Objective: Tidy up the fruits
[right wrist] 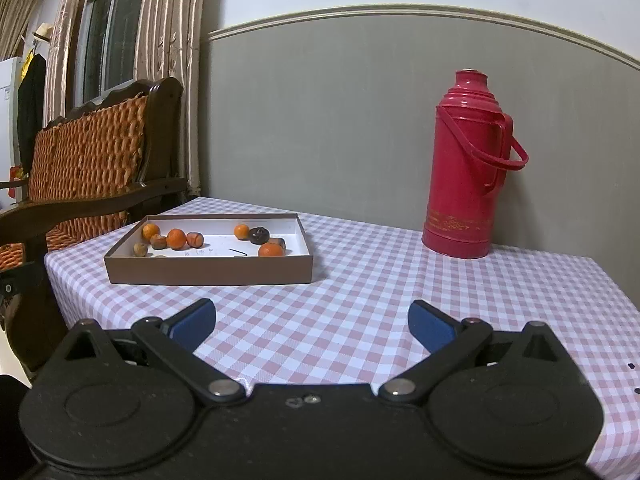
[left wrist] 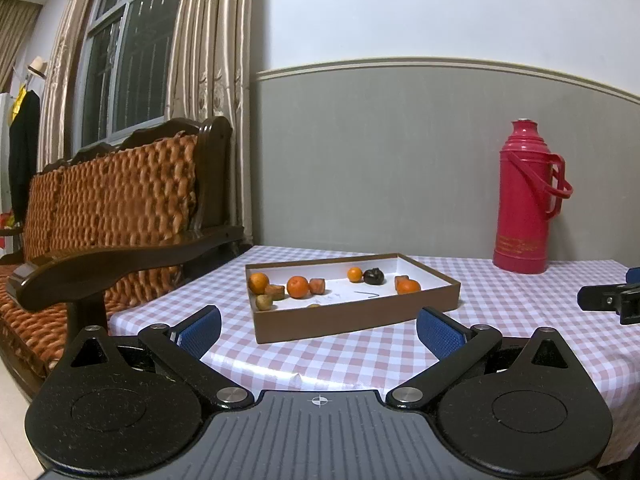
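A shallow brown box (left wrist: 352,314) (right wrist: 208,270) with a white floor lies on the checked table. Inside it are several oranges (left wrist: 298,286) (right wrist: 176,238), brownish fruits (left wrist: 317,285) (right wrist: 195,239) and one dark fruit (left wrist: 374,276) (right wrist: 258,235). My left gripper (left wrist: 318,330) hovers open just in front of the box, nothing between its blue pads (left wrist: 438,330). My right gripper (right wrist: 312,322) is open too, over bare tablecloth to the right of and nearer than the box. Part of the right gripper (left wrist: 612,300) shows at the right edge of the left wrist view.
A tall red thermos (left wrist: 524,196) (right wrist: 466,164) stands at the back right by the grey wall. A wooden sofa with woven orange cushions (left wrist: 112,208) (right wrist: 80,152) sits left of the table. The table's left edge (right wrist: 52,276) drops off beside the box.
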Demonstrator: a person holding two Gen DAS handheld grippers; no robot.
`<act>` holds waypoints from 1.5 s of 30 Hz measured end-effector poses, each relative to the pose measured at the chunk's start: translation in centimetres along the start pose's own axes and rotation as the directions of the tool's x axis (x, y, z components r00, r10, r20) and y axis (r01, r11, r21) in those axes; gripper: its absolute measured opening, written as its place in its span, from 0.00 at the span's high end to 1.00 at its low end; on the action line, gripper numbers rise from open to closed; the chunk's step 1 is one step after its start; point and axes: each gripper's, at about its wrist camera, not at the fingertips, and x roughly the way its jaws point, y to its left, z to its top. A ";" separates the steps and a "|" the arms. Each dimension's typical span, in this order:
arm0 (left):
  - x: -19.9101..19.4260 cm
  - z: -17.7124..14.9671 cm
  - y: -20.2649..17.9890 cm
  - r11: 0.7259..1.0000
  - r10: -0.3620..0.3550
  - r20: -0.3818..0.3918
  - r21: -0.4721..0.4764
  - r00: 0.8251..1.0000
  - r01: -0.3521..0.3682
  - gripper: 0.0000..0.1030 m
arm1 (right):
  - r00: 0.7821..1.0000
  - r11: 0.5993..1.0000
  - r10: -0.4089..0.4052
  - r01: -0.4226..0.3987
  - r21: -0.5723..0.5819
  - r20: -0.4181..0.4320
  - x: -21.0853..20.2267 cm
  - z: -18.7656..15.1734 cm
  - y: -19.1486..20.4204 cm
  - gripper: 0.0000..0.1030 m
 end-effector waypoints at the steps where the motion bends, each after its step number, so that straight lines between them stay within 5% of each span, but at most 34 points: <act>1: 0.0 0.0 0.0 1.000 0.000 0.001 0.001 1.000 0.000 0.00 | 1.000 1.000 0.000 0.000 0.000 0.000 0.0 0.0 0.0 0.06; 45: 0.1 0.1 -0.7 1.000 0.000 0.005 0.001 1.000 0.000 0.00 | 1.000 1.000 0.003 -0.003 0.014 -0.016 0.2 -0.1 -0.1 0.06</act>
